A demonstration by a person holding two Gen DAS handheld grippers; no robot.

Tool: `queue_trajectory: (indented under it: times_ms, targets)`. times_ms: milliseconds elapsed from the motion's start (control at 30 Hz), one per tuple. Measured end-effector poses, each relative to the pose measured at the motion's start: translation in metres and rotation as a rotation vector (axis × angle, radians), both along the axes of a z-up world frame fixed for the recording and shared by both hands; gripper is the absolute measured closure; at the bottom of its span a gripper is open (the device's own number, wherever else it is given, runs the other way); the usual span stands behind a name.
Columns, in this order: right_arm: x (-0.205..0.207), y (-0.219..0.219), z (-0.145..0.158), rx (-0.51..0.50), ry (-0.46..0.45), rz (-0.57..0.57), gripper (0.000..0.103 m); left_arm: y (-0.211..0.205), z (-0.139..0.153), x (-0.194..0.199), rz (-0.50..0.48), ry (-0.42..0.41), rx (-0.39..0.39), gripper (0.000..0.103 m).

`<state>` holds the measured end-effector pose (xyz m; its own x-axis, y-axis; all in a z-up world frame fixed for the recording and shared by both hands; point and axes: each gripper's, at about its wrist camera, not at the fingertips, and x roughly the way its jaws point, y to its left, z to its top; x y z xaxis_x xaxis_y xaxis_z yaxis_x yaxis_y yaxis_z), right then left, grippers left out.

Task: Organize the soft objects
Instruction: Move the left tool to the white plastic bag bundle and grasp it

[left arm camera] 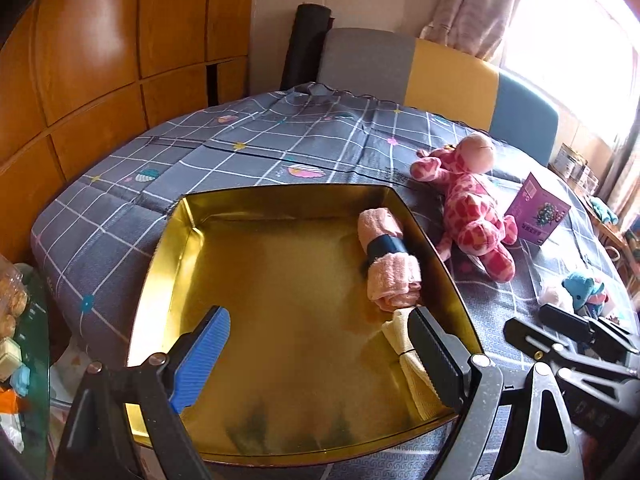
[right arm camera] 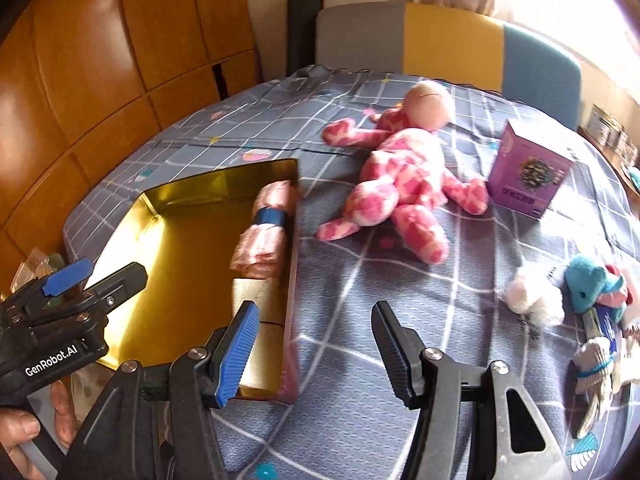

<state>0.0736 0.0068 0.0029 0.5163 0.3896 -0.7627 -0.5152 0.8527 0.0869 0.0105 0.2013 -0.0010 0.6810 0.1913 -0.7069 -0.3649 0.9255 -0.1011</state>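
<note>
A gold tin box (left arm camera: pixel 160 264) stands on the checked cloth. Along its right wall lie a pink rolled towel (left arm camera: pixel 390 260) with a dark band and a cream rolled cloth (left arm camera: pixel 404 356). My left gripper (left arm camera: pixel 320 344) hovers open over the tin's floor, its black finger right beside the cream roll, nothing pressed between the pads. My right gripper (right arm camera: pixel 316 340) is open and empty above the cloth, just right of the tin (right arm camera: pixel 156 216). A pink spotted giraffe plush (right arm camera: pixel 404 176) lies beyond it. A teal plush (right arm camera: pixel 588 284), a white fluffy toy (right arm camera: pixel 532 296) and a knitted toy (right arm camera: pixel 596 364) sit at the right.
A purple carton (right arm camera: pixel 528 172) stands right of the giraffe. A grey, yellow and blue chair back (right arm camera: pixel 448 36) is behind the table, wooden cabinets (left arm camera: pixel 100 60) on the left. A person's hand (right arm camera: pixel 20 432) holds the left gripper (right arm camera: pixel 98 276). Small clutter lies at the left table edge (left arm camera: pixel 12 320).
</note>
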Motion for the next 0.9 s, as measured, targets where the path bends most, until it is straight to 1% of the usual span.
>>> queue_trajectory:
  times_ms: [133, 367, 467, 633, 767, 900]
  targets:
    - [0.006, -0.023, 0.002, 0.012, -0.002, -0.058, 0.044, -0.008, 0.004, 0.005, -0.029, -0.005, 0.009, 0.012]
    - [0.02, -0.086, -0.003, -0.023, -0.001, -0.195, 0.044, -0.035, 0.021, 0.019, -0.146, -0.031, 0.044, 0.012]
    - [0.027, -0.126, -0.005, -0.036, -0.002, -0.277, 0.044, -0.056, 0.029, 0.031, -0.225, -0.038, 0.077, 0.012]
    - [0.042, -0.195, -0.002, -0.056, -0.018, -0.432, 0.044, -0.102, 0.033, 0.055, -0.373, -0.02, 0.12, 0.012]
    - [0.052, -0.246, 0.003, -0.061, -0.038, -0.535, 0.044, -0.148, 0.029, 0.08, -0.501, 0.003, 0.153, 0.012]
    - [0.06, -0.284, 0.007, -0.049, -0.061, -0.615, 0.044, -0.195, 0.016, 0.106, -0.627, 0.043, 0.176, 0.012]
